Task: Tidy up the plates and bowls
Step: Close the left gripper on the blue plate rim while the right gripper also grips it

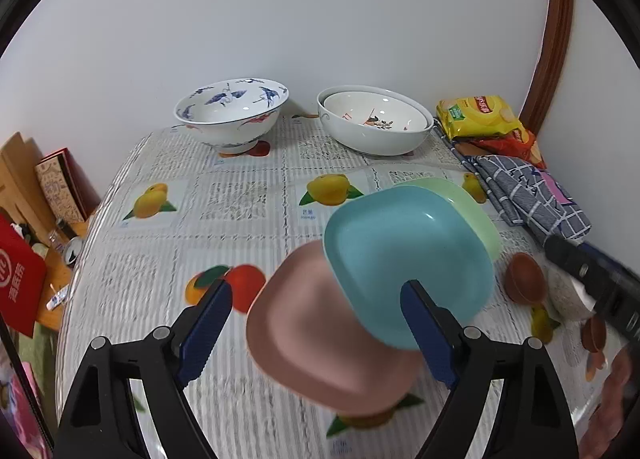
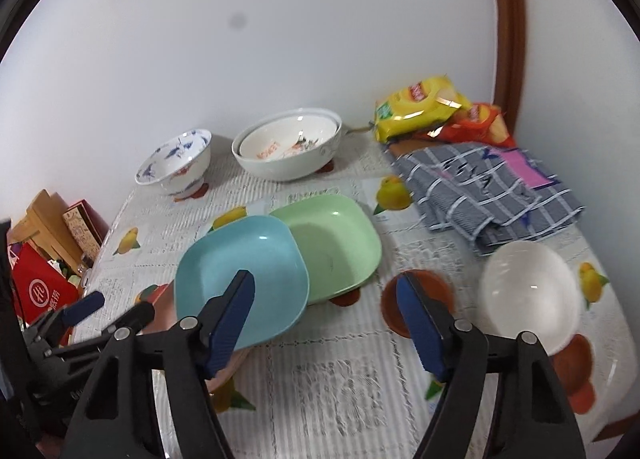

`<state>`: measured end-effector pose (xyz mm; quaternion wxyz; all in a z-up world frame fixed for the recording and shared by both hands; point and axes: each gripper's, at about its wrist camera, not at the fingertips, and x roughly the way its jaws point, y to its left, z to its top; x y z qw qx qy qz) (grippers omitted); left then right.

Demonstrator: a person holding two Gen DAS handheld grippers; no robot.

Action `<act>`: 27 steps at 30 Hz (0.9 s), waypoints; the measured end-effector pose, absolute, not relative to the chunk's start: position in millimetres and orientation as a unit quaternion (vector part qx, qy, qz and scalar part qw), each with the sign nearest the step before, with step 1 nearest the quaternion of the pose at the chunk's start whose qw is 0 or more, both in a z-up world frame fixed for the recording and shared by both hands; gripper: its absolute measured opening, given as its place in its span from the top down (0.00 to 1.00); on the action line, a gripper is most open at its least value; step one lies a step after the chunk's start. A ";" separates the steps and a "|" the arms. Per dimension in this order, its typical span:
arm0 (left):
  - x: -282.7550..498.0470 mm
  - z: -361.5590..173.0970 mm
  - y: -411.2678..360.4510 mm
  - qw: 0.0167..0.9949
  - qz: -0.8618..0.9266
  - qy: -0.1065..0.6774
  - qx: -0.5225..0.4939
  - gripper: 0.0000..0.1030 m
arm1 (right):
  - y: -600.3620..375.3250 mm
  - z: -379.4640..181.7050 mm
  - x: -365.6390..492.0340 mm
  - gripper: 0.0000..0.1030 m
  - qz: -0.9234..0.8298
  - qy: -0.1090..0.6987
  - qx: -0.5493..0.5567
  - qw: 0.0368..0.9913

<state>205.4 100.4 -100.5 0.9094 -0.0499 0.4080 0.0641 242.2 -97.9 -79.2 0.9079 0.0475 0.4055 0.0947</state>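
Three square plastic plates overlap mid-table: a blue plate (image 2: 240,275) lies partly over a green plate (image 2: 340,243) and a pink plate (image 1: 320,339). Behind them, near the wall, stand a blue-patterned porcelain bowl (image 1: 230,115) and a white bowl (image 1: 376,127) with a smaller one nested inside. A plain white bowl (image 2: 528,291) and a small brown dish (image 2: 416,299) sit to the right.

The left gripper (image 1: 316,323) hangs wide open over the pink plate, holding nothing; the right gripper (image 2: 326,319) is likewise spread apart and empty.

A fruit-printed tablecloth (image 2: 320,387) covers the table, with a checked cloth (image 2: 488,191) and snack bags (image 2: 420,107) by the white wall.
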 end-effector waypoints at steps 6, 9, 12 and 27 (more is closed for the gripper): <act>236.4 -115.4 96.8 0.908 0.064 0.414 -0.031 0.24 | -95.6 -109.2 251.8 0.30 0.107 0.411 0.051 0.904; 249.5 -122.2 98.4 0.906 0.067 0.417 -0.034 0.26 | -92.8 -119.3 259.4 0.30 0.116 0.411 0.053 0.903; 261.1 -128.3 96.6 0.904 0.068 0.421 -0.029 0.30 | -88.5 -129.9 266.7 0.30 0.120 0.415 0.054 0.900; 279.6 -155.0 96.5 0.896 0.042 0.440 -0.048 0.76 | -77.6 -162.8 279.4 0.52 0.122 0.439 0.034 0.890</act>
